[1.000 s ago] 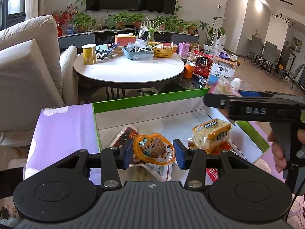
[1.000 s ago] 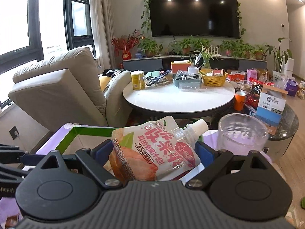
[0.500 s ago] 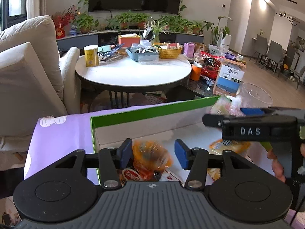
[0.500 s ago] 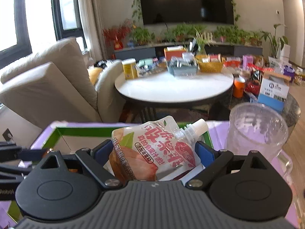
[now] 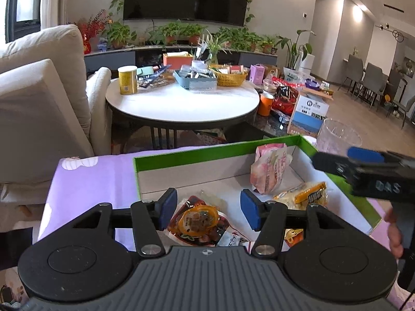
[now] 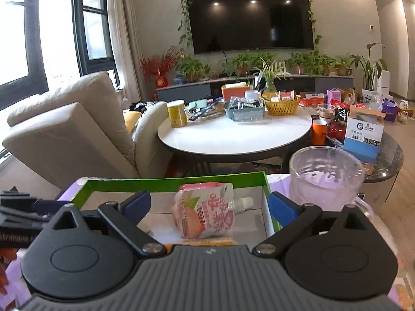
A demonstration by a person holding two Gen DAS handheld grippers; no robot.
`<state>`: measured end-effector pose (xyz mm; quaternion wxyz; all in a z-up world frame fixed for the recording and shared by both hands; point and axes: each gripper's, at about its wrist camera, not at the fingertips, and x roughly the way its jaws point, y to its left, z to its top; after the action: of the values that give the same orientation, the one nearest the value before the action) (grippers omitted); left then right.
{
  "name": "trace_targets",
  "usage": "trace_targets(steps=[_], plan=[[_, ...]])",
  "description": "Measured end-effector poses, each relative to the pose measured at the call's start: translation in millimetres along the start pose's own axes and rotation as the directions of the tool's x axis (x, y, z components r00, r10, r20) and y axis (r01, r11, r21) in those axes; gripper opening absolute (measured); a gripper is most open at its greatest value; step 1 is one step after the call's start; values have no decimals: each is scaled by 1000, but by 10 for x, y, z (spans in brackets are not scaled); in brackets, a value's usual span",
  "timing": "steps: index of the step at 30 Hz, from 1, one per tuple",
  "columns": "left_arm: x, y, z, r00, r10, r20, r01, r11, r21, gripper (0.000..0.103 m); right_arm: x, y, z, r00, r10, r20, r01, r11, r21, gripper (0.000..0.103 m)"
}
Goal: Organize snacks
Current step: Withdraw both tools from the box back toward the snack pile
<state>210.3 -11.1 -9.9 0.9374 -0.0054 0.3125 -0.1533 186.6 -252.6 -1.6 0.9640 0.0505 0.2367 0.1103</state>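
**Snacks lie loose in the box**

Snacks rest inside the green-rimmed cardboard box (image 5: 306,142). The pink spouted juice pouch (image 6: 205,213), earlier pinched, now leans in its far corner; the right gripper (image 6: 209,206) gapes empty. The left gripper (image 5: 208,208) spreads above the orange jelly cup (image 5: 198,219), released.

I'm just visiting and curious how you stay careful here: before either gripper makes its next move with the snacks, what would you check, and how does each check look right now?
1. Right gripper open, let go of the pouch: ok.
2. Pouch inside the box: ok, leaning in the far right corner.
3. Left gripper open and holding nothing: ok.
4. Orange pack lying in the box, not pinched by the fingers: ok.
5. Glass jug apart from the right gripper: cannot tell, it stands close beside the right finger.
6. More snacks left outside the box: cannot tell.
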Motion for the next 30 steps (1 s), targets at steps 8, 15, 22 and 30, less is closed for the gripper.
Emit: trace_targets(steps=[8, 15, 22, 30], plan=[[-321, 44, -47, 999, 18, 34, -17, 1000, -17, 51, -397, -6, -54, 999, -31, 40, 34, 997, -69, 52], [-670, 213, -276, 997, 72, 35, -69, 995, -72, 51, -653, -94, -310, 998, -66, -11, 64, 989, -131, 52], [-777, 444, -570, 992, 124, -22, -126, 983, -136, 51, -876, -334, -638, 988, -123, -93, 121, 992, -24, 52], [-683, 476, -803, 989, 117, -91, -129, 980, -151, 51, -1127, -455, -1001, 978, -102, -182, 120, 989, 90, 52]])
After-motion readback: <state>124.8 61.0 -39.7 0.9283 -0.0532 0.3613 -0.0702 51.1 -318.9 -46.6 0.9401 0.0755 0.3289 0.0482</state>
